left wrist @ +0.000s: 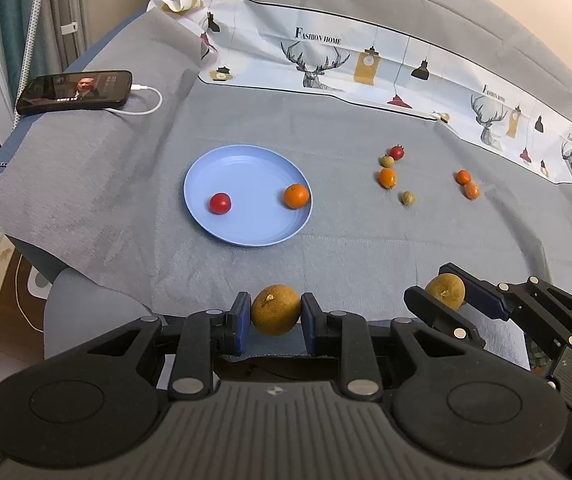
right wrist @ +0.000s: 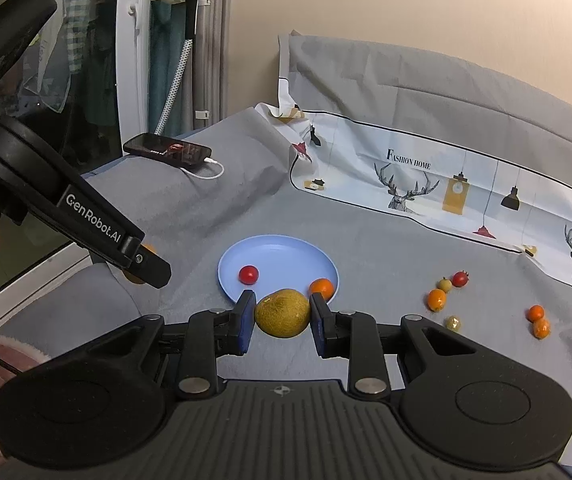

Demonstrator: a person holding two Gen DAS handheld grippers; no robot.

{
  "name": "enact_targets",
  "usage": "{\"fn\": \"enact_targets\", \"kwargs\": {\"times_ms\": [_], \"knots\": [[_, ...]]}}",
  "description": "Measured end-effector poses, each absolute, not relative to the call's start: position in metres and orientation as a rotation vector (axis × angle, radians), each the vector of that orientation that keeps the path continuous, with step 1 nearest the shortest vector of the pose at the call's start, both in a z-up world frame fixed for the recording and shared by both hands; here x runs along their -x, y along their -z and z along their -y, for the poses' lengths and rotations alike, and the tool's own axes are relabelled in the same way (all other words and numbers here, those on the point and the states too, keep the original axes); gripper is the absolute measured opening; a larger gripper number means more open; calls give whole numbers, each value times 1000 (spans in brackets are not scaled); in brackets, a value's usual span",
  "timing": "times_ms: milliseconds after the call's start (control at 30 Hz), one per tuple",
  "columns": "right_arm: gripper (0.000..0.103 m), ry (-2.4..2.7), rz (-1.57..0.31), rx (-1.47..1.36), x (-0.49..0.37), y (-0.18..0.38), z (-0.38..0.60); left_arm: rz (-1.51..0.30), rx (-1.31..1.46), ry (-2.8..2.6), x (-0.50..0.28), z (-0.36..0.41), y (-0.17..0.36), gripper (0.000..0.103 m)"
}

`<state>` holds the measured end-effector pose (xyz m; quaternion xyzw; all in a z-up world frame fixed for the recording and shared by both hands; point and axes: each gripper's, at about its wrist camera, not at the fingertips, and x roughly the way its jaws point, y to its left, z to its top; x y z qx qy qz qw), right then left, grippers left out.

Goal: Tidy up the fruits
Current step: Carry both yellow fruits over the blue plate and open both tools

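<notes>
Two grippers (left wrist: 275, 312) (right wrist: 281, 312), each gripping fruit

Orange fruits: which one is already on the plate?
The orange fruit at the blue plate's right edge, opposite the red tomato; the other three lie on the cloth.

Grey cloth (left wrist: 326, 248) bearing blue plate (left wrist: 245, 168)

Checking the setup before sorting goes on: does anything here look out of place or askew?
Yes. A phone with its screen lit lies plugged in at the cloth's far left corner, no part of the fruit sorting. The printed sheet at the back is crumpled at its left end. The fruit looks whole.
</notes>
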<state>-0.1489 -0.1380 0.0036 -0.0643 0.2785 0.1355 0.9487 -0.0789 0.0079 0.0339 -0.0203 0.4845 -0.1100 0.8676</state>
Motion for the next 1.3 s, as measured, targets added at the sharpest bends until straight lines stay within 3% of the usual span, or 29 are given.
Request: {"fn": "enact_targets", "kwargs": {"times_ms": [667,1300], "knots": [[30,-273,-652,126,120,15,134,-1099,75,216,42,-16,-5,29],[30,-289,-769,96,-9,79,120,-1141,31,141,-114,0,54,29]]}}
